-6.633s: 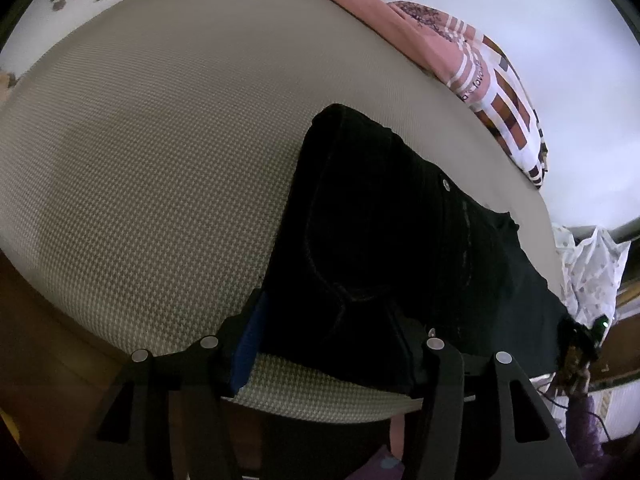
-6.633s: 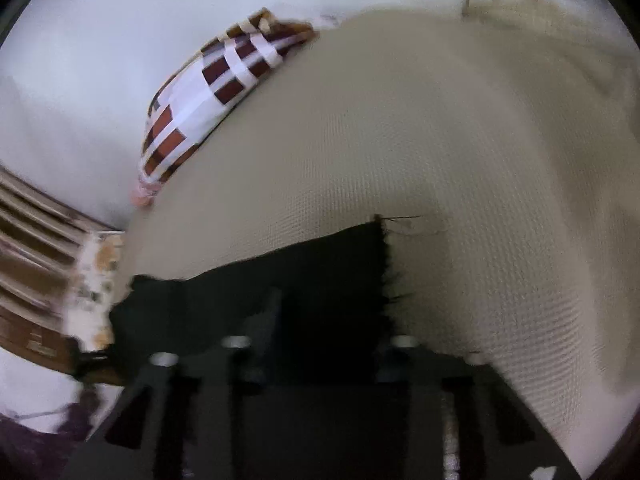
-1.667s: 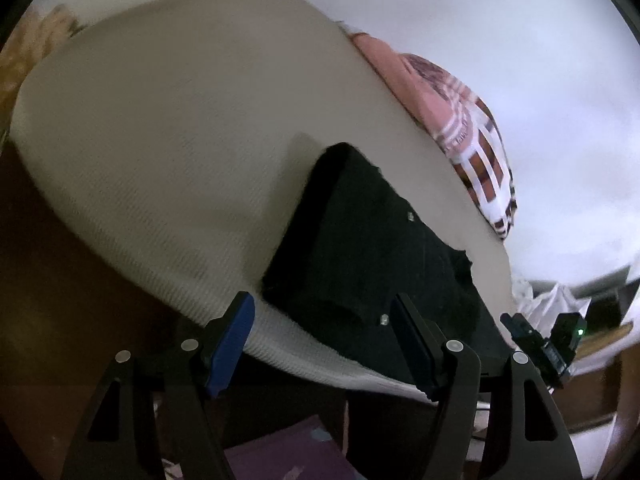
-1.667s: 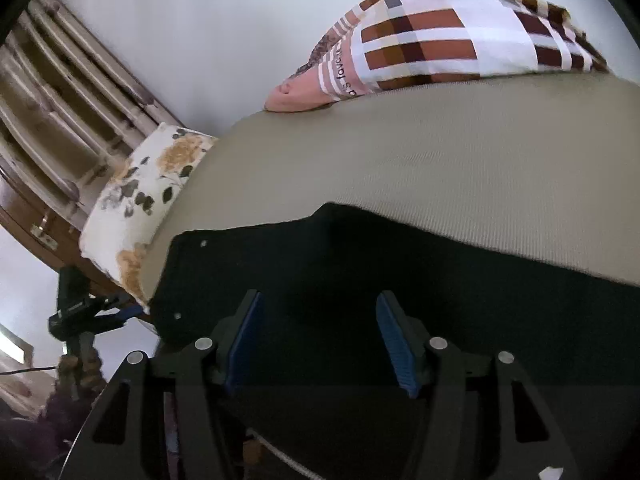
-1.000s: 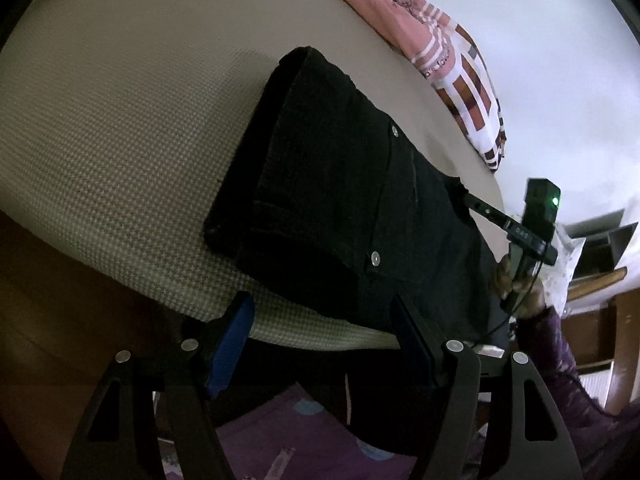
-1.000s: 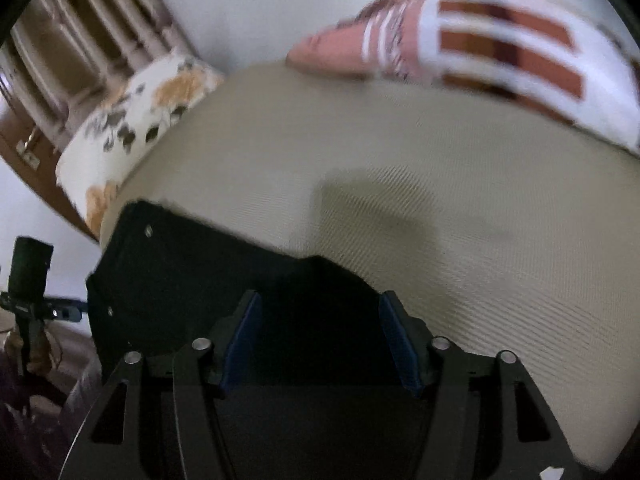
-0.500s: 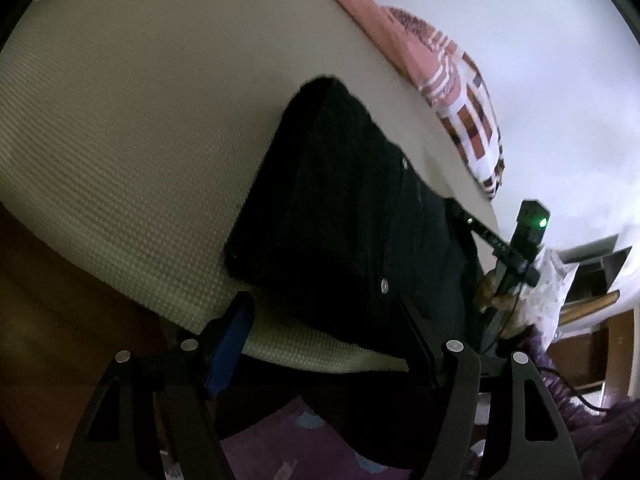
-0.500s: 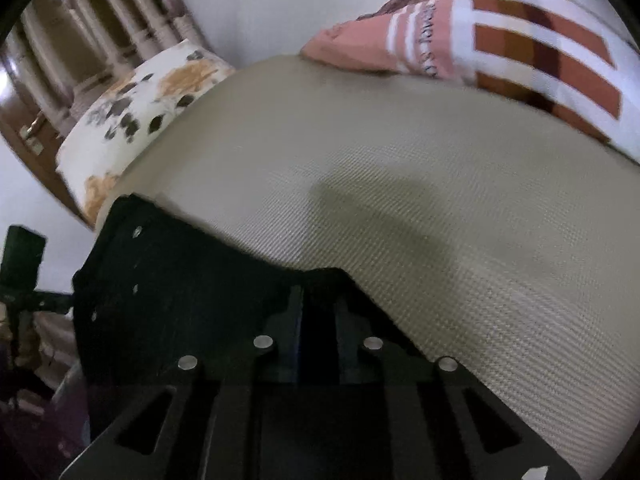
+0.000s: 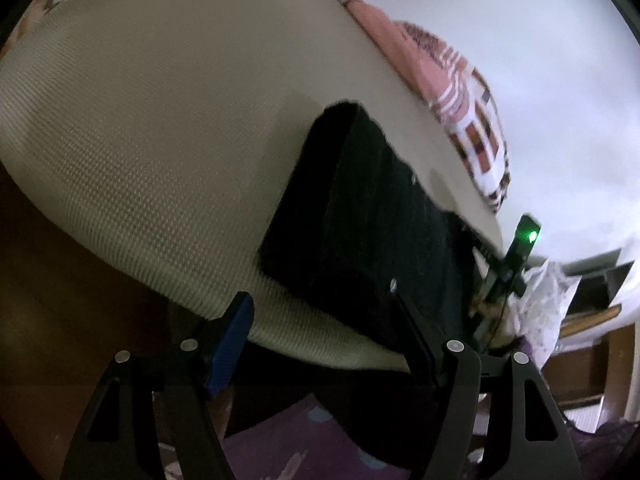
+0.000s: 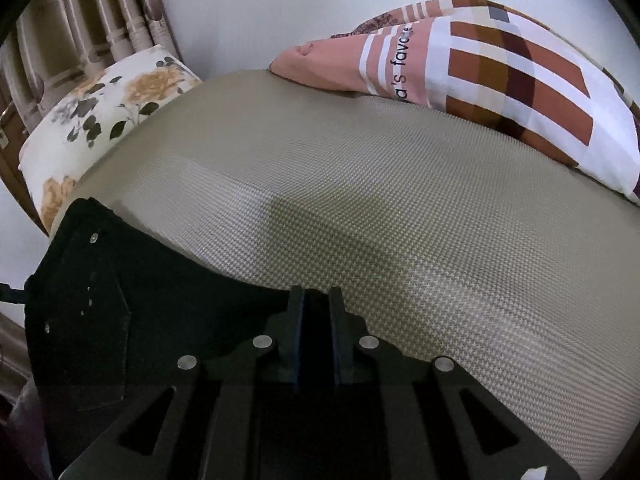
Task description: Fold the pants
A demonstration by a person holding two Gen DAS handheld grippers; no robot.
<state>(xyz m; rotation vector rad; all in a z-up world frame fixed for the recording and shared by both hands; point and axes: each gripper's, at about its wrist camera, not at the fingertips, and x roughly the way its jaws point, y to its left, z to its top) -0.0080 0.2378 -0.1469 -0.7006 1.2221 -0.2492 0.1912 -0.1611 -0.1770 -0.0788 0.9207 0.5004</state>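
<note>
pants fold: status at right-hand grasp

pants (image 9: 360,216) lie near the front edge of the bed (image 9: 152,120), already doubled into a thick, long bundle with one rounded fold end pointing up the mattress. rivets show on the upper layer, so the waist section appears to sit on top. the far end of the bundle, toward the right gripper, is partly hidden.

right gripper (image 10: 316,304): jaws have just been closing and now stand almost together, with dark cloth pinched between the pads at the edge of the pants (image 10: 120,300). judged state: clamped on one end of the garment.

left gripper (image 9: 320,320): jaws stand wide apart, hovering just off the bed edge in front of the near fold. the blue pad (image 9: 230,340) touches nothing; no cloth lies between the fingers.

progress: the lengthwise fold looks done. one further fold seems to remain, bringing the gripped end over toward the opposite end. the left gripper has no hold yet.

surroundings: a plaid pillow (image 10: 500,72) and a floral pillow (image 10: 100,112) rest at the far side, well apart from the pants.
</note>
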